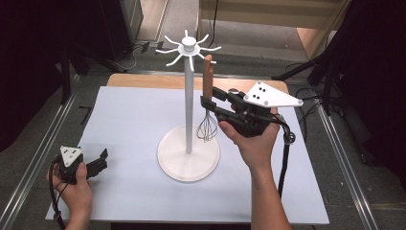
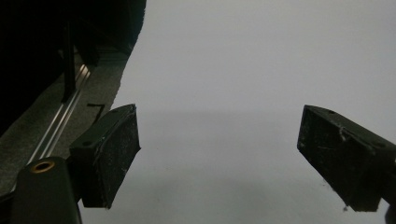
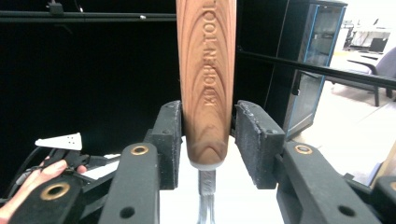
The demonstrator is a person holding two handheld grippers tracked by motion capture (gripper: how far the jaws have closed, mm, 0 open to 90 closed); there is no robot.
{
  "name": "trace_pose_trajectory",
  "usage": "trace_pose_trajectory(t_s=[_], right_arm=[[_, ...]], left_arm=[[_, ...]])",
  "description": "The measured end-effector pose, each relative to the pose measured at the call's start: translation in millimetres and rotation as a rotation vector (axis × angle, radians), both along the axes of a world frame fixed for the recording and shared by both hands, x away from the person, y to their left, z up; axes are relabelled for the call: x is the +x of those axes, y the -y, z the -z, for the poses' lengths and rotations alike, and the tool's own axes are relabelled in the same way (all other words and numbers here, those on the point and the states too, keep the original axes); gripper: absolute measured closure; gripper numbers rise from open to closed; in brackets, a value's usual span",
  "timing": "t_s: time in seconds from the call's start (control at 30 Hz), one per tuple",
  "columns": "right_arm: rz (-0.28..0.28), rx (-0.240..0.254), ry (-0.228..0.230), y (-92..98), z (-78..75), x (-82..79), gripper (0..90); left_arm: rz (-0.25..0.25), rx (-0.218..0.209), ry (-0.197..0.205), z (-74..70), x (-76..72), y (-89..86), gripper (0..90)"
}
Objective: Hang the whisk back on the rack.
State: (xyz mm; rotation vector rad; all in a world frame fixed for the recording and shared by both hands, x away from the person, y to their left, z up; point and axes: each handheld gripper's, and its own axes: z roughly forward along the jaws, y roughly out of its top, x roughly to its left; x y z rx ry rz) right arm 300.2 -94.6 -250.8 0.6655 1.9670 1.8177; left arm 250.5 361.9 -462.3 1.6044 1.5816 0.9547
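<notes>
My right gripper's (image 3: 208,140) view cuts off the wooden-handled wire whisk (image 3: 207,74) at top and bottom; its wire loops stay unseen there.

Counter (image 1: 129,124): my white sheet over a wooden top, its far edge bare.
Floor (image 1: 28,143): grey around me, with a metal rail (image 1: 40,153) on each side.
Surround: black stands and drapes (image 1: 28,57).
Cabinet (image 3: 313,60): glass-fronted, blue-edged, on my right.
</notes>
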Motion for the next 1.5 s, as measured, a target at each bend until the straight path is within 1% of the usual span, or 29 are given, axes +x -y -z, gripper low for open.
trace_pose_trajectory(t_s=[0.07, 0.13, 0.17, 0.2, 0.23, 0.3, 0.37, 0.4, 0.47, 0.5, 0.53, 0.57, 0.63, 0.67, 0.7, 0.73, 0.77, 0.8, 0.83, 0.87, 1.03, 1.07, 1.1, 1.23, 1.33, 1.37, 1.4, 1.47, 1.5], right_arm=[[0.001, 0.005, 0.018, 1.8, 1.9, -1.5, 57.8], [0.0, 0.008, 0.018, 2.5, 2.4, -2.3, 56.1], [0.01, 0.015, 0.029, 4.3, 3.1, -3.8, 51.9], [0.01, 0.015, 0.029, 4.3, 3.1, -3.8, 51.9], [0.024, 0.028, 0.039, 7.5, 4.0, -5.4, 48.1], [0.03, 0.034, 0.045, 9.1, 4.5, -6.1, 45.7], [0.058, 0.033, 0.061, 13.9, 7.0, -7.6, 38.5], [0.058, 0.033, 0.061, 13.9, 7.0, -7.6, 38.5], [0.093, 0.016, 0.078, 16.5, 9.4, -8.4, 34.1], [0.131, 0.005, 0.086, 19.4, 12.6, -8.2, 30.4], [0.131, 0.005, 0.086, 19.4, 12.6, -8.2, 30.4], [0.151, 0.007, 0.079, 22.8, 16.1, -7.7, 27.6], [0.165, 0.006, 0.078, 24.3, 18.0, -7.6, 26.4], [0.193, 0.002, 0.069, 26.9, 21.9, -7.1, 22.3], [0.193, 0.002, 0.069, 26.9, 21.9, -7.1, 22.3], [0.214, -0.007, 0.057, 29.6, 26.1, -6.3, 19.7], [0.214, -0.007, 0.057, 29.6, 26.1, -6.3, 19.7], [0.219, -0.007, 0.043, 30.5, 28.4, -6.1, 19.2], [0.228, -0.011, 0.036, 33.1, 33.5, -4.9, 18.9], [0.228, -0.011, 0.036, 33.1, 33.5, -4.9, 18.9], [0.238, 0.001, 0.023, 40.0, 47.4, -1.1, 17.6], [0.249, 0.005, 0.018, 42.7, 53.8, 1.8, 17.3], [0.249, 0.005, 0.018, 42.7, 53.8, 1.8, 17.3], [0.279, 0.017, -0.016, 47.4, 68.7, 6.7, 16.3], [0.32, -0.01, -0.017, 49.9, 78.7, 7.9, 16.0], [0.327, -0.022, -0.027, 51.7, 84.6, 8.1, 16.0], [0.327, -0.022, -0.027, 51.7, 84.6, 8.1, 16.0], [0.337, -0.032, -0.035, 54.5, 91.3, 8.1, 16.0], [0.35, -0.032, -0.045, 58.5, 98.4, 8.0, 15.9]], left_arm=[[0.0, 0.001, 0.001, 0.1, 0.0, 0.1, 13.6], [-0.001, -0.002, 0.001, 0.0, 0.1, 0.2, 13.6], [-0.001, 0.0, -0.001, -0.1, 0.1, 0.0, 13.6], [-0.001, 0.0, -0.001, -0.1, 0.1, 0.0, 13.6], [-0.002, 0.0, -0.001, -0.1, 0.1, 0.1, 13.6], [-0.001, 0.0, -0.001, -0.1, 0.1, 0.1, 13.6], [-0.002, 0.0, -0.001, -0.1, 0.1, 0.0, 13.6], [-0.002, 0.0, -0.001, -0.1, 0.1, 0.0, 13.6], [-0.001, 0.0, 0.001, 0.1, 0.2, 0.2, 13.6], [-0.001, 0.0, 0.001, 0.2, 0.2, 0.2, 13.6], [0.0, 0.001, 0.0, 0.1, 0.2, 0.1, 13.6], [0.0, 0.002, -0.001, 0.1, 0.2, 0.1, 13.6], [0.0, 0.001, 0.0, 0.1, 0.2, 0.2, 13.6], [0.0, 0.002, 0.0, 0.1, 0.1, 0.3, 13.6], [0.0, 0.003, 0.0, 0.1, 0.1, 0.4, 13.6], [0.001, 0.004, 0.0, 0.1, 0.1, 0.4, 13.6], [0.002, 0.006, -0.001, 0.0, 0.0, 0.4, 13.6], [0.0, 0.005, 0.0, 0.0, 0.0, 0.5, 13.6], [0.0, 0.005, -0.001, 0.0, 0.1, 0.6, 13.6], [-0.001, 0.005, -0.001, 0.0, 0.1, 0.7, 13.6], [-0.001, 0.005, 0.0, 0.1, 0.0, 0.8, 13.6], [0.001, 0.006, 0.0, 0.0, 0.0, 0.5, 13.6], [0.001, 0.005, 0.001, 0.1, 0.0, 0.4, 13.6], [0.001, 0.005, 0.001, 0.0, -0.1, 0.5, 13.6], [0.0, 0.003, 0.001, 0.0, -0.2, 0.3, 13.6], [0.001, 0.004, 0.001, -0.1, -0.2, 0.3, 13.6], [0.001, 0.004, 0.001, -0.1, -0.2, 0.3, 13.6], [0.0, 0.004, 0.002, -0.1, -0.2, 0.4, 13.6], [0.001, 0.004, 0.002, -0.1, -0.3, 0.4, 13.6]])
